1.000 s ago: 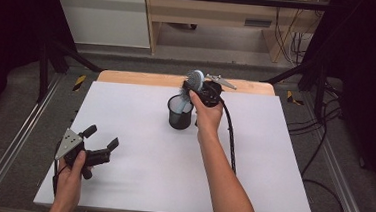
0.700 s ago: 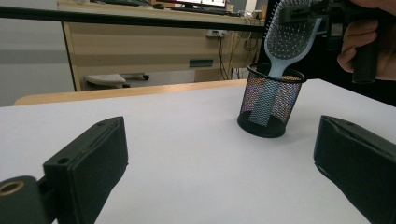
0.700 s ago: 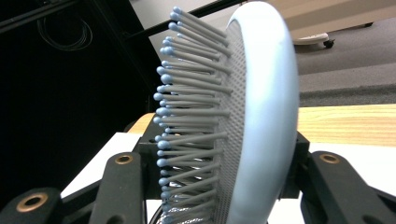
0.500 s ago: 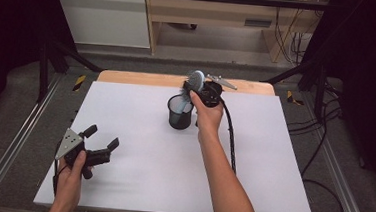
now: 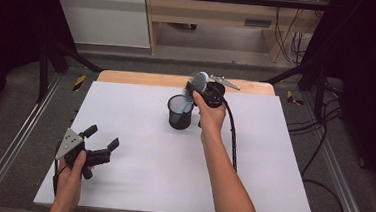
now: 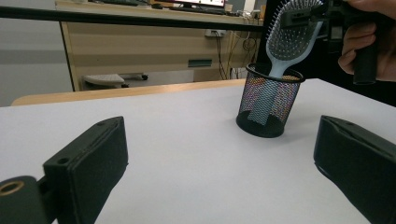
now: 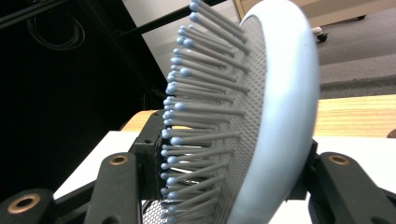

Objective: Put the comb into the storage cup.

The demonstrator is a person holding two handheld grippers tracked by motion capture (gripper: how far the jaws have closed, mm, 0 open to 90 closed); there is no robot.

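**Hairbrush standing in mesh cup, right gripper at its head**

Item 1: hairbrush [image 5: 196, 82]. Pale blue paddle type, grey cushion with blue-tipped bristles. It stands handle-down in the mesh cup, leaning a little, with the head well above the rim. In the left gripper view the handle [image 6: 264, 100] shows through the mesh, reaching toward the bottom of the cup.

Item 2: mesh cup [image 5: 180, 112]. Black wire mesh, round, upright on the table [image 5: 136, 177], toward the far middle of the white surface.

Item 3: right gripper [image 5: 197, 90]. Held in the person's right hand [image 5: 210, 113] just beside the cup on its right, at the level of the brush head. Its jaws stand on either side of the head, one on the bristle face and one on the smooth back. They have just been opening, with the brush head between them. In the right gripper view the jaw on the back sits close against the head; whether the pads press on it cannot be told. A black cable [image 5: 232, 134] trails from it across the table toward the near edge.

Item 4: left gripper [image 5: 101, 144]. Held in the left hand [image 5: 69, 174] at the near left of the table, well apart from the cup. Jaws spread wide, nothing between them; they point toward the cup.
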